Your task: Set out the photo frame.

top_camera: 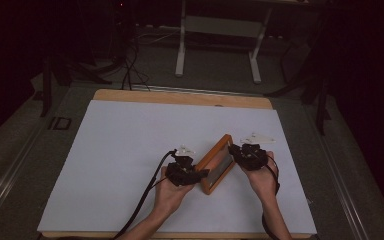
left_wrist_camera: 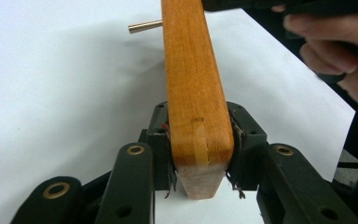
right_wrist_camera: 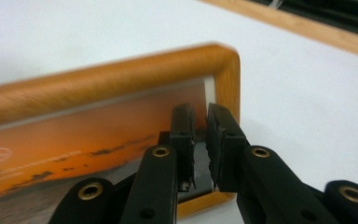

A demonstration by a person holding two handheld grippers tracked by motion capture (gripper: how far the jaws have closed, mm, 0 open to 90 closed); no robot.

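A wooden picture frame [top_camera: 216, 164] with an orange sunset picture stands on its long edge on the white sheet, running diagonally between my hands. My left gripper [top_camera: 200, 174] is shut on the frame's near end. In the left gripper view its pads [left_wrist_camera: 235, 140] press on both faces of the wood [left_wrist_camera: 193, 84]. My right gripper [top_camera: 233, 151] is at the frame's far end. In the right gripper view its jaws [right_wrist_camera: 200, 126] stand a narrow gap apart in front of the picture [right_wrist_camera: 98, 135], with nothing between them.
A white sheet [top_camera: 130, 150] covers the wooden table [top_camera: 180, 97]. A thin brass rod [left_wrist_camera: 144, 26] sticks out beside the frame. On the floor beyond the table stand a white-legged stand [top_camera: 220, 45] and some cables [top_camera: 130, 65]. The hand [left_wrist_camera: 335, 51] that holds the right gripper is close by.
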